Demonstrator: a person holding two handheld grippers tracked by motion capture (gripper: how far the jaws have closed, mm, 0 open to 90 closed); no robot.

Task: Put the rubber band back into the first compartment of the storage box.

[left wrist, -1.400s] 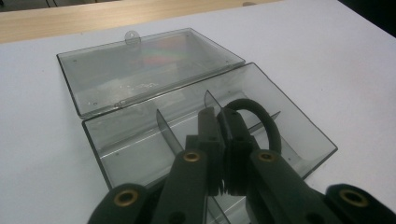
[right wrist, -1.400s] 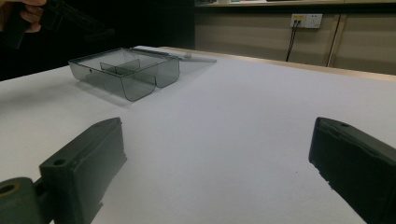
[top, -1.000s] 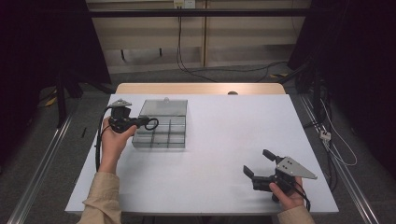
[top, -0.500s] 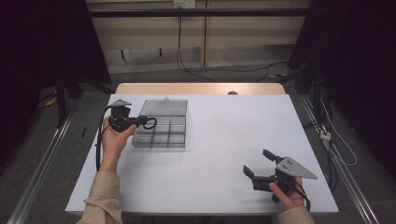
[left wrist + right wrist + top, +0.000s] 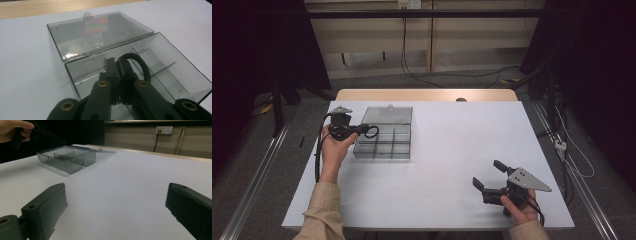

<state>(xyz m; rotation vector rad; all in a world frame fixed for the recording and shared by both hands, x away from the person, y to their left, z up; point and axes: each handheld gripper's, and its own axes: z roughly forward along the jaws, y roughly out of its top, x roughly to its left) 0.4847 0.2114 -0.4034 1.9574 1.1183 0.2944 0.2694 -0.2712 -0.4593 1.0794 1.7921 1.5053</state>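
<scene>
Left gripper view: left gripper [image 5: 117, 65] clamps a black loop [image 5: 140, 63] over the box [image 5: 175, 75]; soft, light, pinch its end.

The compartment box [image 5: 383, 142] sits on the table [image 5: 447, 150] at its far left, lid [image 5: 388, 115] lying open on the far side. The left gripper [image 5: 362, 129] holds a ring [image 5: 372, 132] above the box's left compartments. The right gripper [image 5: 488, 175] rests near right, well apart.

box front wall [image 5: 75, 85] behind jaws, ring [image 5: 140, 63] half hidden
</scene>
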